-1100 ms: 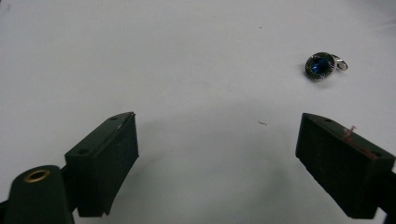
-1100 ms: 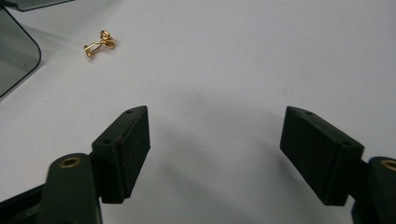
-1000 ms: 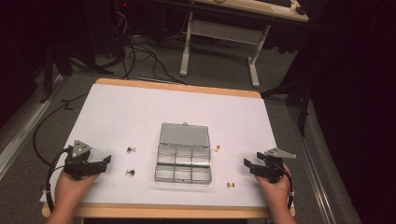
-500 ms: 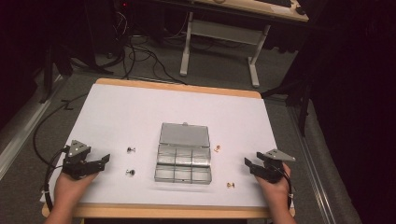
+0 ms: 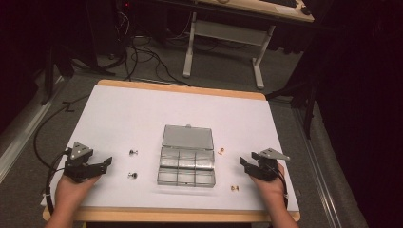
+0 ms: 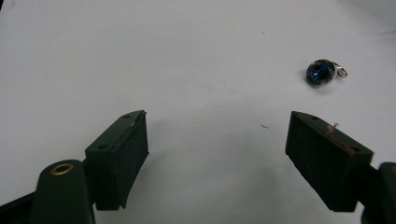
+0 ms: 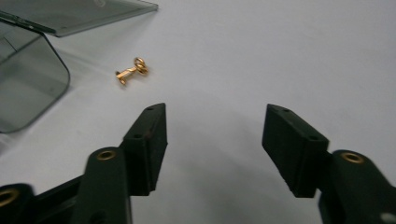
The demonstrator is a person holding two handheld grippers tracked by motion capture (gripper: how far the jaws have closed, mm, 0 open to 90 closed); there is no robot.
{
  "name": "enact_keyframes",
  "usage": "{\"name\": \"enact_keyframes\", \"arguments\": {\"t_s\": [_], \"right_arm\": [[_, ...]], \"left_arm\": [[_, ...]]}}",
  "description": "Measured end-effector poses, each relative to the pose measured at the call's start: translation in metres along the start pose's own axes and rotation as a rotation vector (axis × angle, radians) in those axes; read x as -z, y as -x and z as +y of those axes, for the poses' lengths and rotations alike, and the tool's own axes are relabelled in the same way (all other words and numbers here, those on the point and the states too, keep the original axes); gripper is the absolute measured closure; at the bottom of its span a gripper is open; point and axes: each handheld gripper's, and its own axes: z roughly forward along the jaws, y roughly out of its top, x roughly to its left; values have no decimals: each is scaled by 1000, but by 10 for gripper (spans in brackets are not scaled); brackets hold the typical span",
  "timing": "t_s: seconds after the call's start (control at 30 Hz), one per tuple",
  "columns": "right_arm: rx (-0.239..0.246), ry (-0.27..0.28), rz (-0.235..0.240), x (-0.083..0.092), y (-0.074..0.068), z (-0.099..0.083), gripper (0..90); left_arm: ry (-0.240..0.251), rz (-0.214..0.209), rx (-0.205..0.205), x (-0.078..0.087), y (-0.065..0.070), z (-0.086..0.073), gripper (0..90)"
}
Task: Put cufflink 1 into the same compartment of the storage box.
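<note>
A clear grey compartment box (image 5: 186, 170) lies open at the table's middle, its lid (image 5: 187, 137) flat behind it. Two dark cufflinks (image 5: 134, 152) (image 5: 132, 175) rest left of it, and two gold pieces (image 5: 221, 151) (image 5: 234, 188) lie on its right. My left gripper (image 5: 104, 166) is open over bare table; in the left gripper view (image 6: 217, 119) a blue-stoned cufflink (image 6: 322, 73) lies ahead to the right. My right gripper (image 5: 246, 164) (image 7: 215, 112) is open with nothing between its jaws, which have just been closing a little. A gold piece (image 7: 132, 72) lies ahead of it, beside the box (image 7: 28, 88).
The white table top (image 5: 142, 114) has a wooden rim. Cables trail from both grippers off the near edge. A desk frame (image 5: 223, 42) and floor cables stand beyond the far edge.
My right gripper has shifted a little left toward the box and its jaws stand slightly narrower. The left gripper has stayed put.
</note>
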Motion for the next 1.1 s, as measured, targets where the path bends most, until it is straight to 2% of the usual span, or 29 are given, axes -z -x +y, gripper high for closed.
{"name": "enact_keyframes", "arguments": {"t_s": [0.07, 0.2, 0.27, 0.33, 0.57, 0.7, 0.77, 0.8, 0.97, 1.1], "right_arm": [[-23, 1, 23, -7, -7, 7, 464], [1, -13, 49, -23, -24, 21, 510], [-4, -22, 58, -31, -30, 27, 532], [-5, -32, 57, -39, -35, 32, 537], [-6, -69, 60, -60, -51, 44, 644], [-15, -115, 30, -68, -53, 42, 707], [-14, -115, 28, -68, -52, 41, 729], [-9, -120, 27, -66, -51, 41, 779], [17, -131, 45, -64, -50, 41, 788], [14, -125, 60, -60, -47, 38, 789]], "left_arm": [[-2, -1, 0, 0, 0, 0, 217], [3, 1, 5, 0, 0, 0, 217], [0, -2, 1, 0, -1, 0, 217], [0, -3, 3, 0, -1, 0, 216], [-9, 8, -9, -1, 1, 0, 217], [-9, 7, -9, -1, 1, 0, 217], [-13, 7, -17, -1, 1, 0, 217], [-13, 6, -16, -1, 1, 0, 217], [-14, 6, -16, -1, 1, 1, 217], [-16, 4, -11, -2, 2, 1, 218]]}}
